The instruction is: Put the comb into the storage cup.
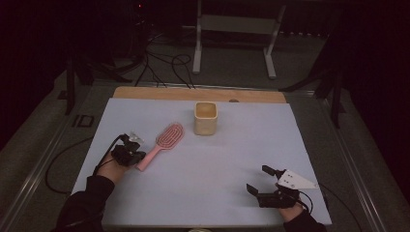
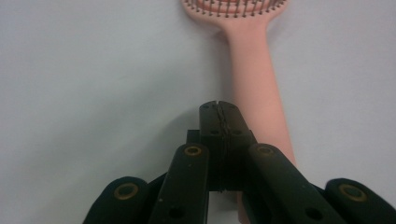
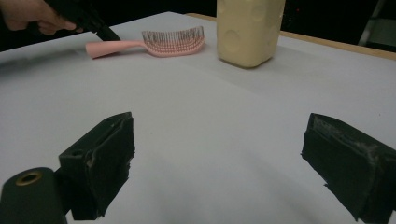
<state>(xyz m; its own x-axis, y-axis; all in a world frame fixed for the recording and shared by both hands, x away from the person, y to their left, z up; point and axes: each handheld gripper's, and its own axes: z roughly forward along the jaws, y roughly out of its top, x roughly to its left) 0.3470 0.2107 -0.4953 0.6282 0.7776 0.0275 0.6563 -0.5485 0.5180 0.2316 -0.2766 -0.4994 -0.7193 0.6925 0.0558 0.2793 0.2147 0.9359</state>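
Resting nearest the table's front edge, the right gripper holds its two blocky black jaws wide apart with nothing between them; their rubbery inner pads look scuffed in the right gripper view. A flat grey three-cornered plate sits on top of it. The table carries a smooth, matte, pale sheet, with a strip of bare wood along its far edge. Farther back on the left, the left gripper has its jaws pressed fully together, gripping nothing, the tips just beside the handle of the hairbrush. That hairbrush is pink plastic, lying flat with bristles up: a straight slim handle and an oval, slotted head. Beyond it stands the cup, a cream, squarish container with rounded corners.
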